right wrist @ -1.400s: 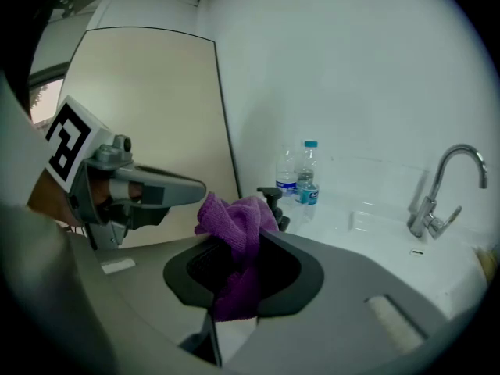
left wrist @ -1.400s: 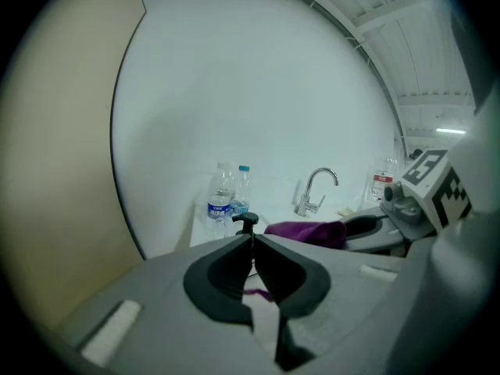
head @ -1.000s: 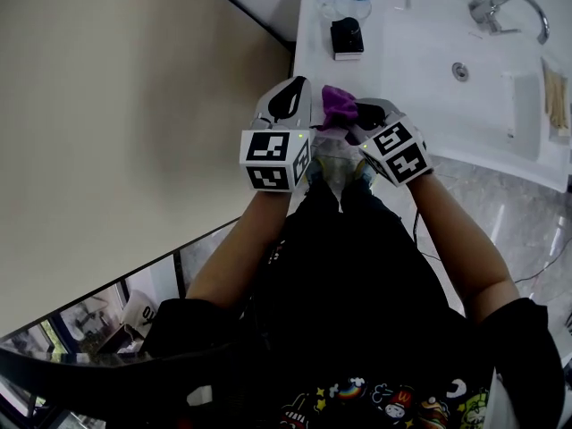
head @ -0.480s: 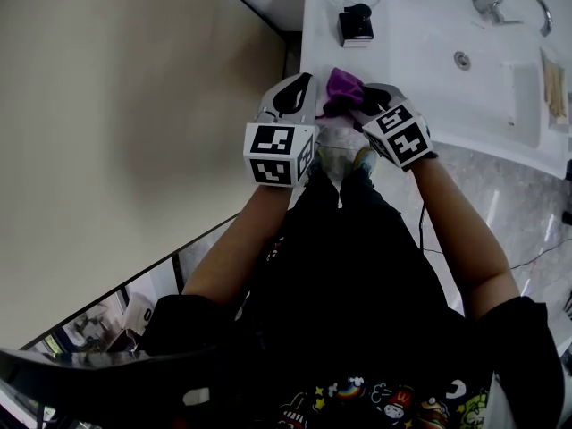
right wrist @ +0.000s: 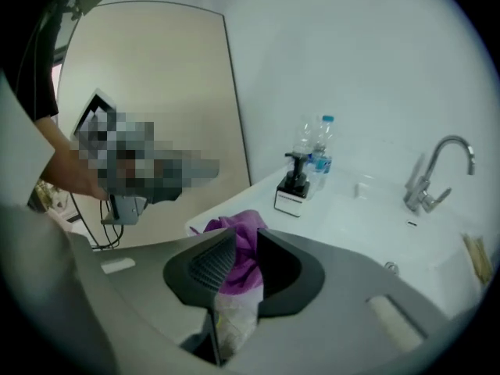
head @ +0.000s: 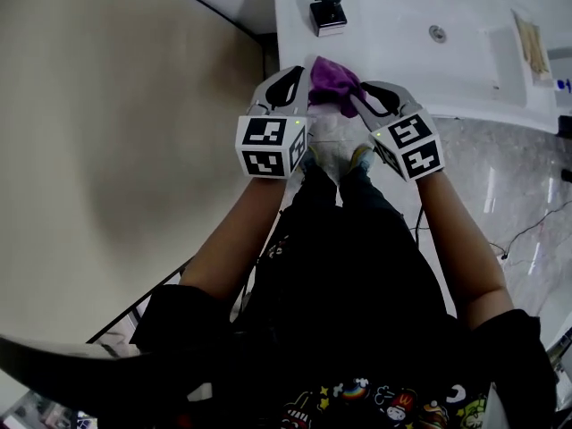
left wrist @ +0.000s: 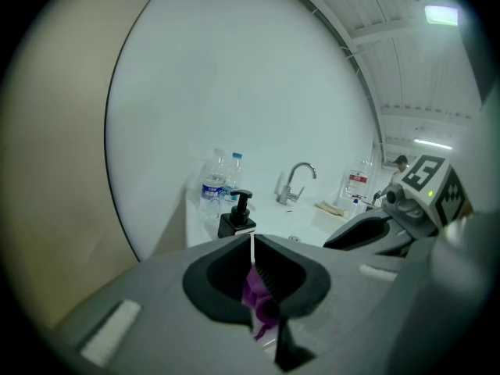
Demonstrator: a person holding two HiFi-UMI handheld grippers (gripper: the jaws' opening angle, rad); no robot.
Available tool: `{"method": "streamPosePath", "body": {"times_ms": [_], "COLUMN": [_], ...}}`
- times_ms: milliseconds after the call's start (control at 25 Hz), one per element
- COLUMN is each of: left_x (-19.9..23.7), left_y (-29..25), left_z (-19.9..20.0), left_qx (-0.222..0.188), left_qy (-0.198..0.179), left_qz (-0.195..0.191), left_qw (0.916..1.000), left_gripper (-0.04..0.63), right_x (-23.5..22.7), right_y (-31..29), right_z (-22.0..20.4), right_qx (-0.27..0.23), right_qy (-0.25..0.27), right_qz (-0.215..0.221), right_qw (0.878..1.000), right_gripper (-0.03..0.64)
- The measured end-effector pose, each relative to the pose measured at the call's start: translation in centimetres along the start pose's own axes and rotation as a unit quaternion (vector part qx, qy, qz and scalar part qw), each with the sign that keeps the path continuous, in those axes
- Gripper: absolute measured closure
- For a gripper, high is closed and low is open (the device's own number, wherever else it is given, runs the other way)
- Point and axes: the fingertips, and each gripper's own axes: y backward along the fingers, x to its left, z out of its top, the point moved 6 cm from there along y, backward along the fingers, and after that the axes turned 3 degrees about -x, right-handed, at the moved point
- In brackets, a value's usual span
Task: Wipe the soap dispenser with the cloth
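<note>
Nearest the person, both tools share one purple cloth (head: 332, 80), bunched in the air over the front edge of the white counter (head: 291, 34). The left gripper (left wrist: 251, 241) has its jaws drawn nearly together, pinching a thin fold of it. The right gripper (right wrist: 237, 248) has just been closing its jaws, which stand partly apart with a thick wad filling the gap and the pads pressing its sides. Holding it from two sides looks like a way to gather and re-seat the fabric, so that a padded lump sticks out ahead of one tool for wiping. Beyond, well apart from the cloth, the soap dispenser (head: 327, 13) stands upright near the counter's back corner, black pump on top. Nothing touches it, so the wiping seems not yet begun. Water bottles (right wrist: 316, 148) stand just behind it against the wall, and farthest off the faucet (right wrist: 433, 176) rises over the sink basin (head: 447, 52).
</note>
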Motion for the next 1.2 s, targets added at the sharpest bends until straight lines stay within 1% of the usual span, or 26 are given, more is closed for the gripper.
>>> {"method": "streamPosePath", "body": {"times_ms": [40,80,160,280,360,480,560,640,680,800,880,1000,1080,1200], "left_x": [-0.5,-1.2,-3.0,-6.3,-9.6,-16.0,-20.2,-24.5,-26.6,-32.6,-35.6,-38.2,-38.9,-39.0], "left_y": [0.3,0.9,2.6,6.4,9.7,15.1,18.9,22.9,24.7,29.7,32.4,35.3,36.7,38.4], "left_z": [0.1,0.3,0.8,2.4,2.7,1.1,-0.8,-2.9,-3.7,-5.6,-5.9,-5.8,-6.0,-6.1], "left_qx": [-0.004,-0.010,-0.029,-0.077,-0.109,-0.138,-0.145,-0.149,-0.150,-0.150,-0.161,-0.183,-0.184,-0.179], "left_qy": [-0.003,-0.007,-0.021,-0.052,-0.067,-0.067,-0.055,-0.039,-0.037,-0.052,-0.066,-0.081,-0.089,-0.095], "left_qz": [-0.002,-0.004,-0.003,0.016,0.028,0.043,0.061,0.074,0.077,0.076,0.077,0.070,0.061,0.056], "left_qw": [1.0000,0.9999,0.9994,0.9956,0.9914,0.9872,0.9860,0.9853,0.9850,0.9843,0.9817,0.9774,0.9769,0.9777], "left_gripper": [0.584,0.584,0.584,0.584,0.584,0.586,0.586,0.586,0.590,0.591,0.592,0.592,0.593,0.594], "right_x": [0.0,0.3,1.2,2.7,4.2,7.1,9.2,11.7,12.9,16.3,18.3,20.6,22.3,24.6], "right_y": [1.2,2.6,5.8,10.7,14.4,20.2,24.0,28.2,30.4,36.4,39.5,42.6,43.9,44.8], "right_z": [0.5,1.0,2.1,3.2,2.6,-0.6,-3.4,-6.5,-7.9,-11.6,-13.1,-13.9,-13.9,-13.4], "right_qx": [-0.024,-0.053,-0.114,-0.205,-0.248,-0.290,-0.304,-0.308,-0.307,-0.301,-0.302,-0.312,-0.317,-0.317], "right_qy": [-0.005,-0.009,-0.012,-0.013,-0.023,-0.031,-0.026,-0.022,-0.022,-0.027,-0.025,-0.021,-0.018,-0.020], "right_qz": [-0.020,-0.040,-0.075,-0.108,-0.118,-0.112,-0.099,-0.088,-0.085,-0.077,-0.073,-0.080,-0.087,-0.096], "right_qw": [0.999,0.998,0.991,0.973,0.961,0.950,0.947,0.947,0.948,0.950,0.950,0.947,0.944,0.943], "right_gripper": [0.535,0.591,0.594,0.594,0.594,0.594,0.594,0.594,0.594,0.594,0.594,0.594,0.594,0.594]}}
